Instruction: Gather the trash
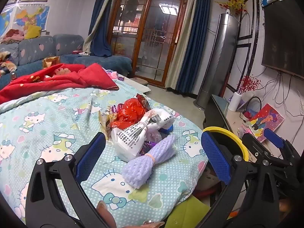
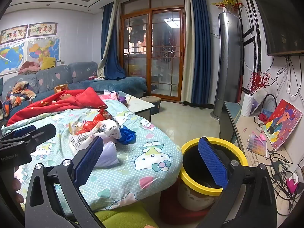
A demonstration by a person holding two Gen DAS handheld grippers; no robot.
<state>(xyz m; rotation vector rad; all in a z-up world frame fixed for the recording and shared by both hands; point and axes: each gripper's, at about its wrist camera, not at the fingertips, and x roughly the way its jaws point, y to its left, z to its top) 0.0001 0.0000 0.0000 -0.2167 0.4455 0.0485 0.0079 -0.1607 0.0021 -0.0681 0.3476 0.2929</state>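
1. Your left tool point(image 1: 153, 152) stands wide, empty, over the trash pile point(image 1: 140, 125) on the cartoon-cat quilt point(image 1: 47, 117).
2. Your right tool point(image 2: 152, 157) stands wide, empty, above the yellow-rimmed bin point(image 2: 239, 152) beside the quilt.

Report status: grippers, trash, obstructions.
Left gripper open, right gripper open, both empty. Trash pile on quilt, untouched. Yellow-rimmed bin beside bed, nothing blocking.

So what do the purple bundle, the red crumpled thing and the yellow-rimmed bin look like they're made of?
Purple bundle: looks like soft foam netting, matte, with a ribbed mesh texture, tied by a band.
Red crumpled thing: probably thin plastic film, glossy and creased.
Yellow-rimmed bin: seemingly rigid plastic, with a smooth rim.
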